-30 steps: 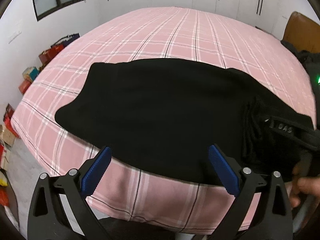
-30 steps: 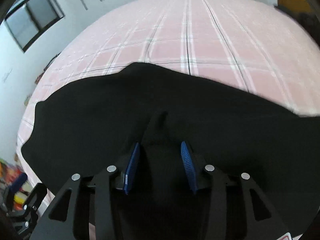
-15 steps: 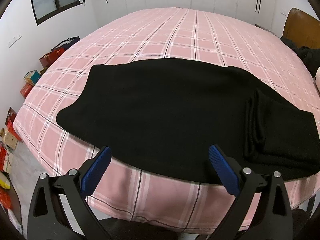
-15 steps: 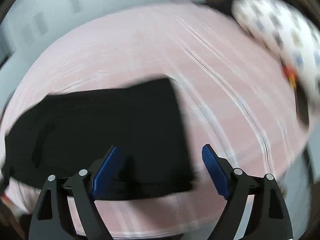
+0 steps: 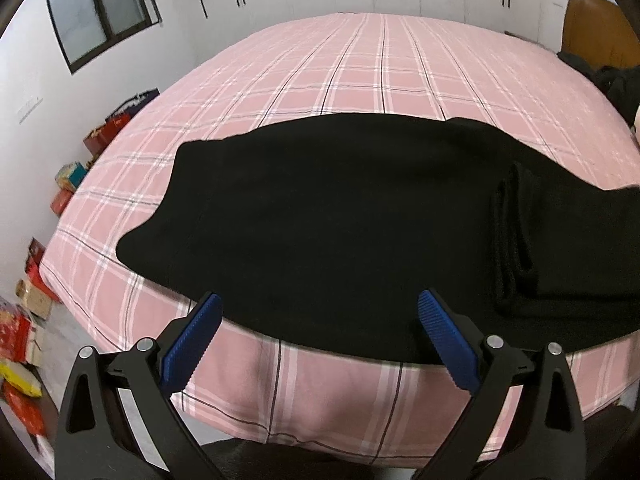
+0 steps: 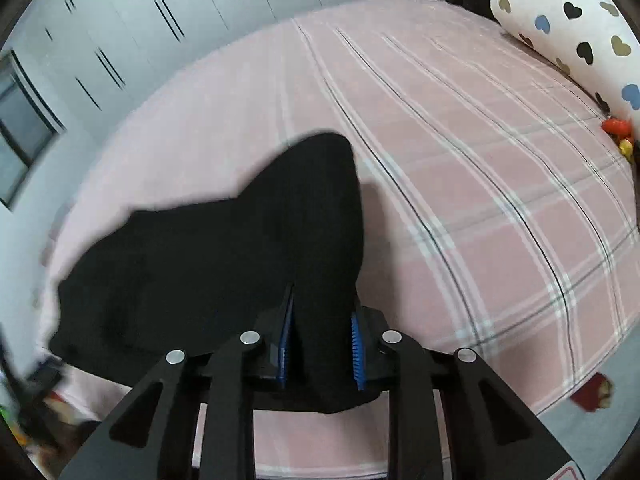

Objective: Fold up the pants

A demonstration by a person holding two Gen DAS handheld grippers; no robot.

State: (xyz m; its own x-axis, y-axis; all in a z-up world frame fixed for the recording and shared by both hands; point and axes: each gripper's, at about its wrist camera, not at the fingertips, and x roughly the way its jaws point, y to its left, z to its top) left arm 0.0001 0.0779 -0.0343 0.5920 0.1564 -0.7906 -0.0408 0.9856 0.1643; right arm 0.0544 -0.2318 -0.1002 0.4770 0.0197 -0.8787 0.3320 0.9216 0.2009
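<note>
The black pants (image 5: 340,220) lie across the near part of the pink plaid bed (image 5: 380,80), with one end folded back into a thicker layer at the right (image 5: 560,248). My left gripper (image 5: 318,340) is open and empty, hovering over the near edge of the pants. In the right wrist view my right gripper (image 6: 322,344) is shut on the right end of the pants (image 6: 224,264), with black cloth bunched between the blue pads (image 6: 357,350) and lifted a little off the bed (image 6: 460,160).
A white bolster with heart prints (image 6: 568,28) lies at the bed's far right, small orange items (image 6: 618,132) beside it. Boxes and bags (image 5: 68,184) line the floor at the left wall. Dark clothes (image 5: 612,76) and a brown headboard (image 5: 596,28) sit at the far right. Wardrobes stand behind.
My right gripper let go of the folded layer, swung to the right end of the pants while open, and has now shut on that end. The left gripper has barely moved.
</note>
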